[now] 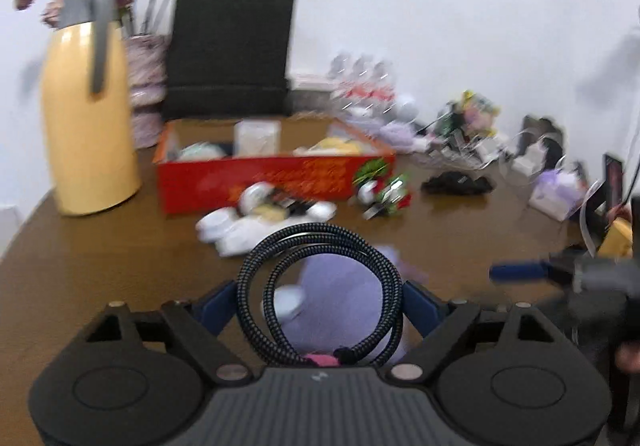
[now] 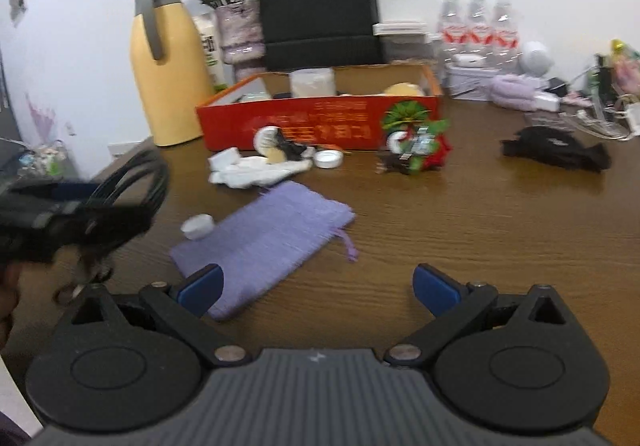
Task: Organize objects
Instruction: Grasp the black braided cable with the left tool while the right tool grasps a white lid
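Left wrist view blurred: left gripper (image 1: 319, 296) jaws clasping coiled cable (image 1: 320, 286), pouch (image 1: 348, 286) half-hidden.

I can read no text: the gold print on the red box (image 2: 320, 121) is blurred.

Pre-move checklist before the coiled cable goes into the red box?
1. Coiled cable between the left hand-held gripper fingers: ok.
2. Firm grip on the cable: cannot tell, jaws stand wide.
3. Right hand-held gripper open and empty: ok.
4. Red box open on top: ok.
5. Free room in the box: cannot tell, several items inside.
6. Purple pouch lies below the cable: ok, no contact seen.
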Demonstrator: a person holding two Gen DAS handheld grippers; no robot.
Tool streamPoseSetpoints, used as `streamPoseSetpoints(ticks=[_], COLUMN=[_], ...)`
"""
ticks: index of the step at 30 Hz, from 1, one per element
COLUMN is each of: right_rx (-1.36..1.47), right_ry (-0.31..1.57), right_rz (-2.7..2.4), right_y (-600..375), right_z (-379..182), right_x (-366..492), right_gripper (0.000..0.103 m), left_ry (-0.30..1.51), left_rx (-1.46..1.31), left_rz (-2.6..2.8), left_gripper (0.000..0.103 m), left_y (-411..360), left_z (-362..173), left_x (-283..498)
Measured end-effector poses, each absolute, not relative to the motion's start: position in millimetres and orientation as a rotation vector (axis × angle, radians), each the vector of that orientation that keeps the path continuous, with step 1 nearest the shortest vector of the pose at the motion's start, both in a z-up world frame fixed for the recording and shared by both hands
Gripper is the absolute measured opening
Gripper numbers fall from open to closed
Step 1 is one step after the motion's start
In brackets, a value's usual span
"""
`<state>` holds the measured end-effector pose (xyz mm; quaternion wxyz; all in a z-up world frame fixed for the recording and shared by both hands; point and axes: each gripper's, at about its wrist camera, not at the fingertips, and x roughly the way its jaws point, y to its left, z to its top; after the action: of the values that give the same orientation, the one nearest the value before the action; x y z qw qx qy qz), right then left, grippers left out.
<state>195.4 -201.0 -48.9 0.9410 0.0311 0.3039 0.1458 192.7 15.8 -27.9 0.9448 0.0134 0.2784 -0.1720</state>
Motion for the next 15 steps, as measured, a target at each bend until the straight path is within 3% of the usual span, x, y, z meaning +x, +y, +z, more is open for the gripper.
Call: streamPoseSetpoints(ticks=[5, 9, 11, 12, 13, 15], right_rx=[-0.037, -0.113, -0.159, -0.178, -0.19, -0.193], right_ry=[0.561, 0.609, 0.625, 0.624, 0.631, 0.634], right_rz=[0.448, 0.54, 0.563, 0.565, 0.561, 0.533], right_y=[-156, -116, -99, -92, -87, -82], right_z=[-49, -59, -62, -63, -65, -67], right_x=[227, 256, 265, 268, 269, 268], right_gripper=[0.097, 0.073, 0.071, 0.062, 0.046, 0.038], left_ry=[0.642, 0.712, 0.727, 0.735, 0.739, 0.729], left_rx=[0.077, 0.065, 0.054, 0.05, 0.043, 0.049], left_rz=[-0.154, -0.093, -0.097, -0.099, -0.093, -0.074], left_gripper=[0.088, 0.088, 0.088, 0.089, 0.091, 0.092], left_y=[45, 60, 67, 68, 71, 71], left_z=[-48, -63, -70, -72, -75, -76], left_x=[191, 201, 202, 201, 203, 200])
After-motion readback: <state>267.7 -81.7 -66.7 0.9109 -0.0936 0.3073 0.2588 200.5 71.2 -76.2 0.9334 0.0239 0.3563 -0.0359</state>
